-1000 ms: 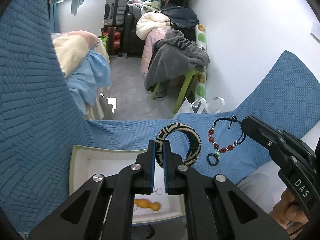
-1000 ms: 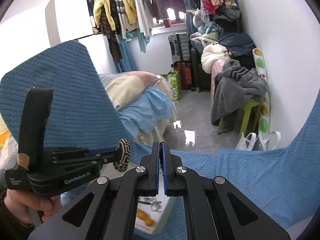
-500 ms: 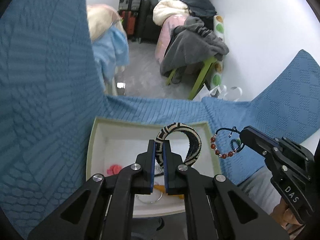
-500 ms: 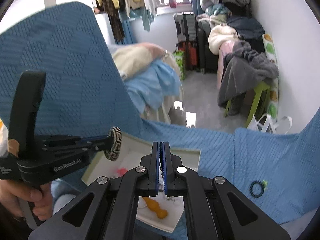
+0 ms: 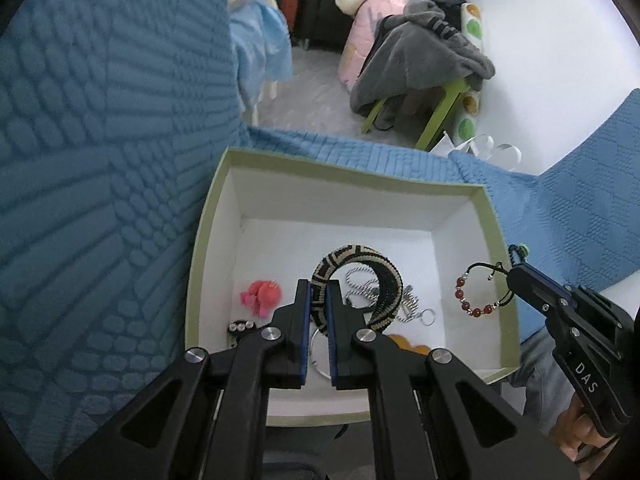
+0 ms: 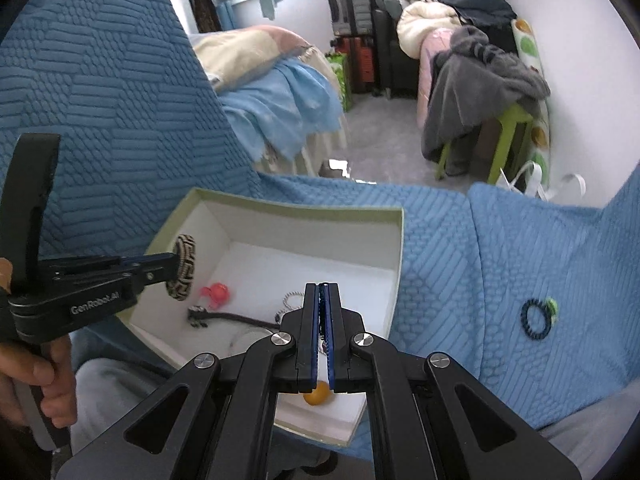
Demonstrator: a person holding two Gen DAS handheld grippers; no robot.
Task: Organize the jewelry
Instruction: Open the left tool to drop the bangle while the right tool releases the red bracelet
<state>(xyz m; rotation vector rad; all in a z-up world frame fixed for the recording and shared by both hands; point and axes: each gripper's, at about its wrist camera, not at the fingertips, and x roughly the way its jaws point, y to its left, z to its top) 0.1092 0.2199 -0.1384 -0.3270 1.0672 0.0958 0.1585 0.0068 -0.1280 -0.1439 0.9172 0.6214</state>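
Observation:
My left gripper (image 5: 318,288) is shut on a black-and-cream woven bangle (image 5: 360,280) and holds it over the white box (image 5: 352,168); the bangle also shows in the right wrist view (image 6: 183,266). My right gripper (image 6: 322,292) is shut on the cord of a red bead bracelet (image 5: 478,292), which hangs over the box's right side. The bracelet itself is hidden in the right wrist view. The box (image 6: 304,212) holds a pink piece (image 5: 262,296), a silver chain (image 5: 368,290), an orange piece (image 6: 316,396) and a dark strap (image 6: 224,316).
A small dark bead ring with a green bit (image 6: 538,318) lies on the blue quilt (image 6: 520,248) right of the box. The quilt's edge drops to the room floor beyond, with a green stool (image 6: 508,140) and piled clothes.
Both grippers have moved from over the quilt to over the box and lower, each keeping its piece. The box now fills the middle of both views.

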